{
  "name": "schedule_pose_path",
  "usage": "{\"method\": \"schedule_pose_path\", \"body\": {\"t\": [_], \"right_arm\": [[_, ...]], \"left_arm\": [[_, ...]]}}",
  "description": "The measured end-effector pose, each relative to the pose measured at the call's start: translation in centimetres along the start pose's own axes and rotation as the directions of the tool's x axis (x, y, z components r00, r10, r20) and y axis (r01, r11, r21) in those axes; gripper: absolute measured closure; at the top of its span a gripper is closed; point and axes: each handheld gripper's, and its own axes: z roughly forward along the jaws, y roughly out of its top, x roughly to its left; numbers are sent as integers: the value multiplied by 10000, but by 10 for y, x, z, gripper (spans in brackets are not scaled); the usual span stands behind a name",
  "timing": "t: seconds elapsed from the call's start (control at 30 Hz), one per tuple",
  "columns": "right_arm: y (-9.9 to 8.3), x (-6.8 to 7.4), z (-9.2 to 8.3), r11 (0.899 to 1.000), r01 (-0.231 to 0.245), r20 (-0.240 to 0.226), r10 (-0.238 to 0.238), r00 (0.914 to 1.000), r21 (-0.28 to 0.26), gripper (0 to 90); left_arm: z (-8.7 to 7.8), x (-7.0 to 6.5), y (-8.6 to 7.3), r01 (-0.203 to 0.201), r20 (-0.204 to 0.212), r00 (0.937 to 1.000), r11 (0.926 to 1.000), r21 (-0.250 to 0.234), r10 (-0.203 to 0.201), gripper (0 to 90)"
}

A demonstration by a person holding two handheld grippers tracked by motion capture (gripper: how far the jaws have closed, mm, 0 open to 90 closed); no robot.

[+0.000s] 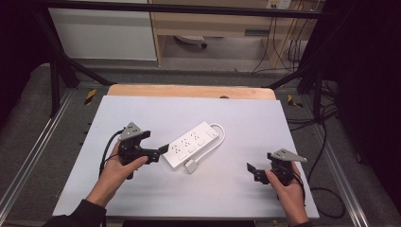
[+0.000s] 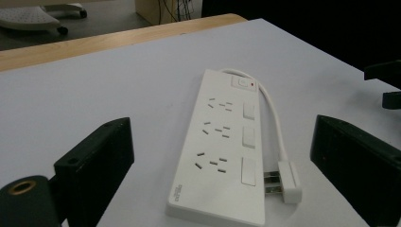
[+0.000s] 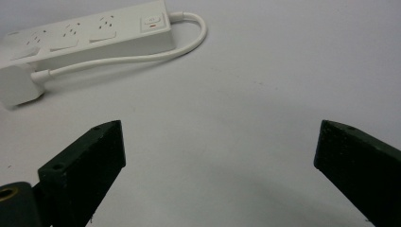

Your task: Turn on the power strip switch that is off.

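White plastic marks the power strip (image 1: 193, 144), lying slantwise at the middle of the grey worktop (image 1: 236, 189) in the high view, its short cord looped back so the plug (image 1: 191, 166) rests beside it. The left claw (image 1: 163, 149) sits just beside the strip's near end; the right claw (image 1: 250, 169) waits well apart, lower right.

From the left gripper view, spread jaws frame the strip, showing three sockets and a switch (image 2: 242, 82).

Right gripper view: jaws spread over bare worktop, strip at upper left.
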Motion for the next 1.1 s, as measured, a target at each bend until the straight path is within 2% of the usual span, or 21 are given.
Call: {"method": "schedule_pose_path", "body": {"t": [0.73,1.1], "right_arm": [[0,-1,-1,9999,-106,-23,106,9999,-26,33],[0,-1,-1,9999,-116,-48,116,9999,-52,33]], "left_arm": [[34,-7,-4,-233,227,9995,9985,500,221,106],[48,-10,-7,-417,117,9991,9974,580,411,144]]}}
